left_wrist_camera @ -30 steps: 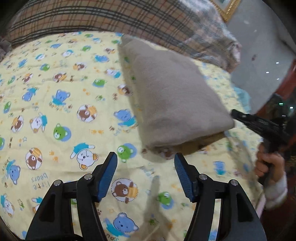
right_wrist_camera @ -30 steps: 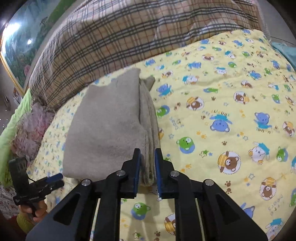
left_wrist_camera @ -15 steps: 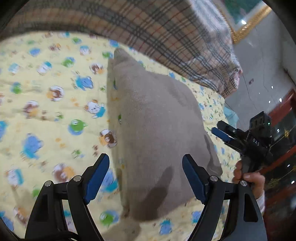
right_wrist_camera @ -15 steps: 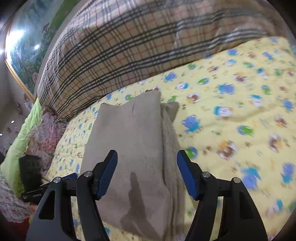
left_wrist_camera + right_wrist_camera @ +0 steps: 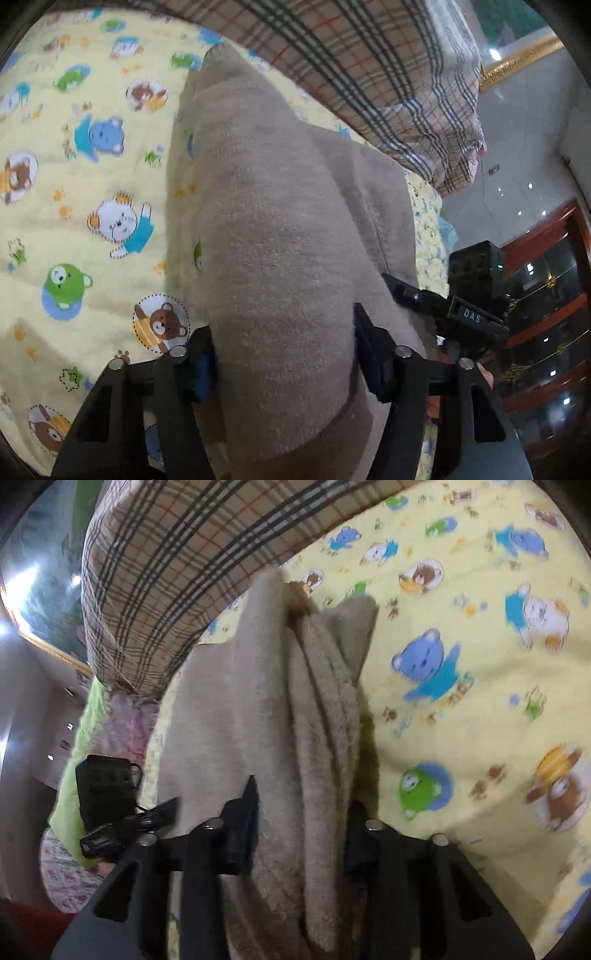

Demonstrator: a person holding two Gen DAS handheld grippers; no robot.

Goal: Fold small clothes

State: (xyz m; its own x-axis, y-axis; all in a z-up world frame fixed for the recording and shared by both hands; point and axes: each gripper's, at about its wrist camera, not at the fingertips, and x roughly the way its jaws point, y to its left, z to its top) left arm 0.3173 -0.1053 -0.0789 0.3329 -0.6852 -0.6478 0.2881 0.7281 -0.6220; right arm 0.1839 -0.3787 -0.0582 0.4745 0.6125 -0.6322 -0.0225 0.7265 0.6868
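A folded beige fleece garment (image 5: 273,229) lies on the yellow bear-print bedsheet (image 5: 74,206). My left gripper (image 5: 282,354) straddles its near end, the thick folded bundle filling the gap between the two fingers; the jaws stand wide apart with the cloth between them. In the right wrist view the same garment (image 5: 258,709) shows its stacked folded edges. My right gripper (image 5: 301,827) also straddles the near end, cloth filling the gap between its fingers. Each gripper shows in the other's view, the right one (image 5: 436,306) beside the garment and the left one (image 5: 125,827) at lower left.
A plaid quilt (image 5: 369,66) is bunched along the far side of the bed, also in the right wrist view (image 5: 177,565). A pink fuzzy item (image 5: 122,723) and green cloth (image 5: 79,746) lie at the bed's left edge. Dark wooden furniture (image 5: 546,295) stands beyond the bed.
Both grippers have moved forward onto the garment's near end; it now fills the gaps between their fingers. The right gripper opened from shut a second ago.
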